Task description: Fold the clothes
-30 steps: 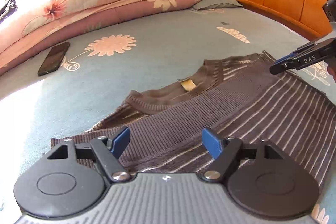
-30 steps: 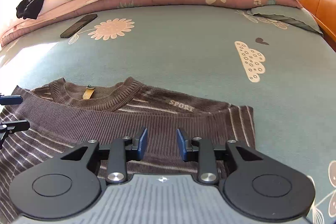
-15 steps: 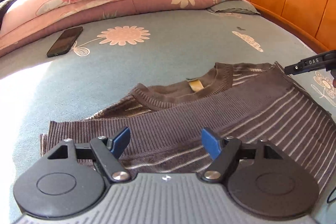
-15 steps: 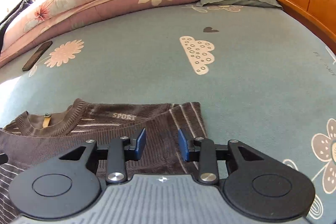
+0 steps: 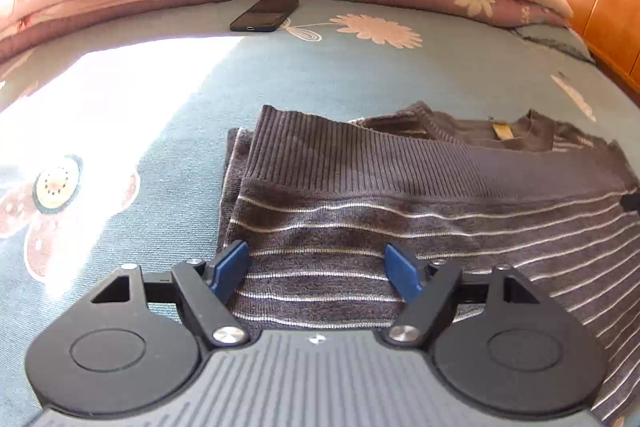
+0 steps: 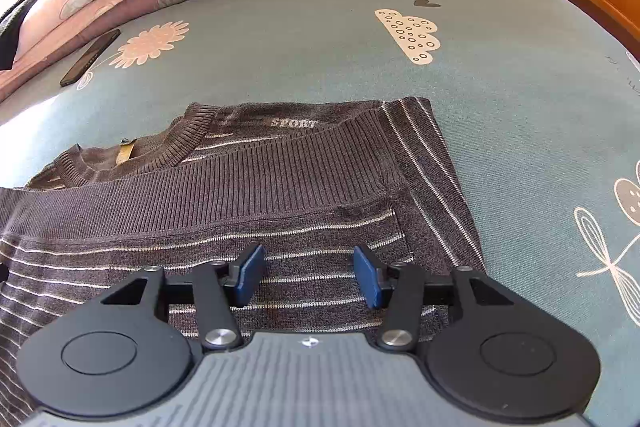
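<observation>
Brown striped sweater (image 6: pixel 248 195) lies on bed (image 6: pixel 500 99), hem folded up toward collar. Left hand-held gripper (image 5: pixel 318 269) and right hand-held gripper (image 6: pixel 308 277) both spread, empty, over the sweater's side edges, likely for next fold.

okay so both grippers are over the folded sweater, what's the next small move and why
Probably lower both open grippers, left gripper and right gripper, onto the near edge of the sweater and pinch it: the ribbed hem is already folded up toward the collar, and neither holds fabric.
</observation>
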{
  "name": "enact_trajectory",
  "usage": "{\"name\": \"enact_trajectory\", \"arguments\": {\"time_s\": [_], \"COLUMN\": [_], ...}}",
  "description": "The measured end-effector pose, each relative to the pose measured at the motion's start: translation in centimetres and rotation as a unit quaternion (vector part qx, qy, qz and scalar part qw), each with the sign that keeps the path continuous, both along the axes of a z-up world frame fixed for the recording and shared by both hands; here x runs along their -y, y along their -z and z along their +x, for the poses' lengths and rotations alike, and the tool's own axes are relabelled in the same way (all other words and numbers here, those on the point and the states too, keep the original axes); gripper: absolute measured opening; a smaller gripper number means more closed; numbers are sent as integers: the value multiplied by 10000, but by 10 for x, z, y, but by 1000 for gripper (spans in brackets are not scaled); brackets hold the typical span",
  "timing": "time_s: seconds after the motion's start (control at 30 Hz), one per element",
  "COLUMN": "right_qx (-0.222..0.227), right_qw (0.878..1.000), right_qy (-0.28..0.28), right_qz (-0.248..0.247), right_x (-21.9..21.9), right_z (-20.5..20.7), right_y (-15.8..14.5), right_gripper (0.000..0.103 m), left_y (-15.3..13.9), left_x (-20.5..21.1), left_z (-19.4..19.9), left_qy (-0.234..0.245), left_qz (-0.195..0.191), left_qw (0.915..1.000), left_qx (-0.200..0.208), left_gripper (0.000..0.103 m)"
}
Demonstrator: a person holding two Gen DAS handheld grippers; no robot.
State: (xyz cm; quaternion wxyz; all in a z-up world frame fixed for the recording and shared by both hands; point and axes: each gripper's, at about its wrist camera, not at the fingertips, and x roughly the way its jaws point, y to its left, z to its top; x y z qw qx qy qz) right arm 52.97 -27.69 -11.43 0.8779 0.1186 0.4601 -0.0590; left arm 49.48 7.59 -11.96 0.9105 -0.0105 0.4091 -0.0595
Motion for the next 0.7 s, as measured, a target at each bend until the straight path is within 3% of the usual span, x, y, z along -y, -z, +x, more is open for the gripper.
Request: {"name": "enact_trajectory", "arguments": {"time_s": [0.17,0.37,0.47,0.57,0.7], "right_qx": [-10,0,34,-2,271], "right_qw": [9999,9999,9998,9994,9985], "right_qy": [-15,-126,-209,-319,-449], "right_qz": [143,-27,-56,-144,-164], "right_x": [1,-13,-17,-19,-16], "right_z": [2,5,6,4,-27], "right_y": [5,8,11,5,-18], "right_gripper": [69,88,96,95,95], "left_y": [-25,-17,1,-7,-19], "left_x": [1,29,28,27,40], "left_z": [-27,-71,-77,-78,-88], "left_qy": [246,1112,939,718,941], "left_qz": [-285,319,433,354,557], "left_qw": [9991,9933,9940,9962,9939], "left_qx": [193,24,-349,-339,-123], "left_gripper": [76,77,77,76,77]}}
